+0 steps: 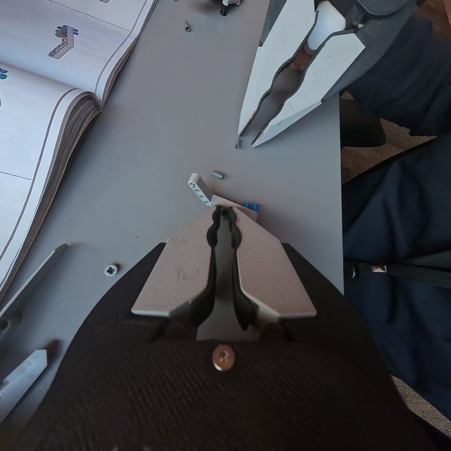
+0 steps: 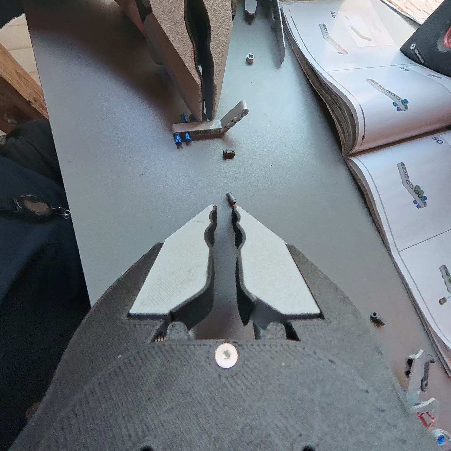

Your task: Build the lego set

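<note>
A bent grey beam (image 2: 210,128) stands on edge on the grey table, with blue pins (image 2: 181,138) at one end. My left gripper (image 1: 223,209) is shut on its straight part from above; the angled end (image 1: 199,189) and the blue pins (image 1: 251,206) stick out either side. My right gripper (image 2: 223,209) is slightly open and empty, low over the table. A small dark pin (image 2: 231,198) lies just ahead of its right fingertip. A second dark pin (image 2: 229,154) lies between it and the beam. The right gripper (image 1: 246,140) also shows in the left wrist view.
The open instruction book (image 2: 390,97) lies along one side of the table (image 1: 48,122). A round grey bush (image 1: 111,270), long grey panels (image 1: 31,275), a loose dark pin (image 2: 377,318) and a small built assembly (image 2: 419,373) lie about. The table edge (image 1: 340,195) runs beside a person's dark clothing. Tip to tip, the grippers are about 8 cm apart.
</note>
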The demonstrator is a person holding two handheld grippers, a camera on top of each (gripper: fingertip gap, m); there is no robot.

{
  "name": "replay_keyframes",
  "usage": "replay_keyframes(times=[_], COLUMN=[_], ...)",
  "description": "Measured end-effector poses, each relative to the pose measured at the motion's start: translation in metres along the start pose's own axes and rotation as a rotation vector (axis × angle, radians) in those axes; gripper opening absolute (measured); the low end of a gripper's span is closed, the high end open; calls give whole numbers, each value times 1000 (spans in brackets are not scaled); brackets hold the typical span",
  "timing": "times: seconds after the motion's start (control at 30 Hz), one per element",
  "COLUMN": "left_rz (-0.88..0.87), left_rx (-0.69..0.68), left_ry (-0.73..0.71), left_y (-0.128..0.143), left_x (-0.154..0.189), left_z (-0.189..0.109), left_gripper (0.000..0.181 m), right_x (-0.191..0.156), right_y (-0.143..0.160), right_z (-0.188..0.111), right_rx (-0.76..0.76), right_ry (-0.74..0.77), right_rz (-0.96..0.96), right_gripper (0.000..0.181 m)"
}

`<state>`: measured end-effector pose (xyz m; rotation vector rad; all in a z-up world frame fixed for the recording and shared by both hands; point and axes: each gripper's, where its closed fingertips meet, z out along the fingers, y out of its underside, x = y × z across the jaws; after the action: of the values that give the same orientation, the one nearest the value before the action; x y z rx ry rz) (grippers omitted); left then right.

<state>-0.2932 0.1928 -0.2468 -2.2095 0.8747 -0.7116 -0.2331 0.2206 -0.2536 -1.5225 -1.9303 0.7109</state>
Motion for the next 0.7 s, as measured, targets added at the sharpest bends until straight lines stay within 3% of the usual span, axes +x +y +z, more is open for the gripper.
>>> replay_keyframes(times=[0.03, 0.33, 0.5, 0.7], left_rz=[1, -5, -3, -5], left_rx=[0, 0, 0, 0], left_ry=[-1, 4, 2, 7], left_y=[0, 0, 0, 0], left_x=[0, 0, 0, 1], left_z=[0, 0, 0, 0], left_gripper=[2, 2, 2, 2], right_x=[2, 16, 12, 12], right_y=[0, -4, -8, -8], right_z=[0, 6, 10, 11], right_rx=[-3, -2, -5, -10], right_ry=[8, -64, -140, -187], right_rz=[-11, -146, -271, -268], right_gripper=[9, 13, 4, 2])
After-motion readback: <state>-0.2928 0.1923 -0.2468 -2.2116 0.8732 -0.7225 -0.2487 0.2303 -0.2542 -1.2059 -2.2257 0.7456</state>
